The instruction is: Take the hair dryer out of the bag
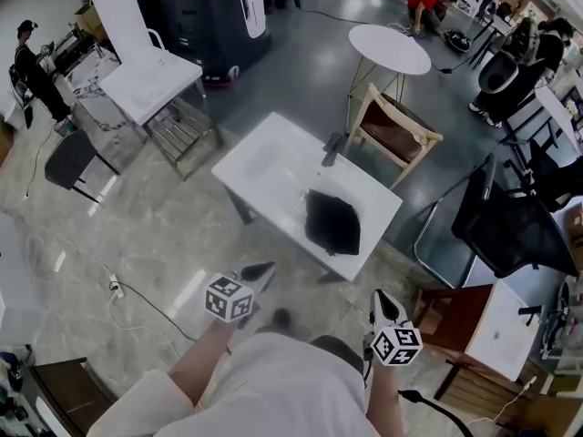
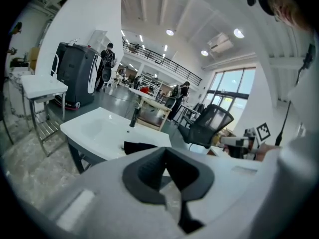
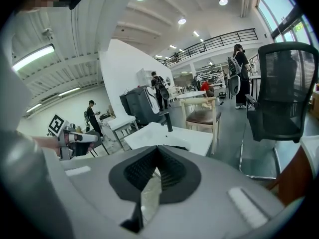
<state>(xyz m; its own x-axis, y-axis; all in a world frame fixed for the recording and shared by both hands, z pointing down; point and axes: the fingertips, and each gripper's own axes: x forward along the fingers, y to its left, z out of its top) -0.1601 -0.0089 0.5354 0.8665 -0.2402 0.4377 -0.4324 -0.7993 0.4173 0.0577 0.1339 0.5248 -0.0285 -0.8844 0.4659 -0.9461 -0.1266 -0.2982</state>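
The black bag is lying on the white bench, toward the bench's near right edge. No hair dryer is showing in any view, so it is presumably sitting inside the bag. The person is standing back from the bench, and both tools are hanging over the floor, well apart from the bag. The left tongs are pressed together with nothing between them, and the right tongs are likewise closed and empty. In the head view the bag is lying at about 2 o'clock from the left tongs and at about 11 o'clock from the right tongs, so it is sitting between the two lines of reach. Neither hand is clearly nearer, though the left is looking slightly closer. The bag's outline is roughly a diamond, and its longer stretch seems to be running from about 11 o'clock to 5 o'clock, though which end is the opening cannot be told from here. The coming move is likely calling for both tongs to be closing the gap toward the bench edge and opening before either can be taking hold of the bag.
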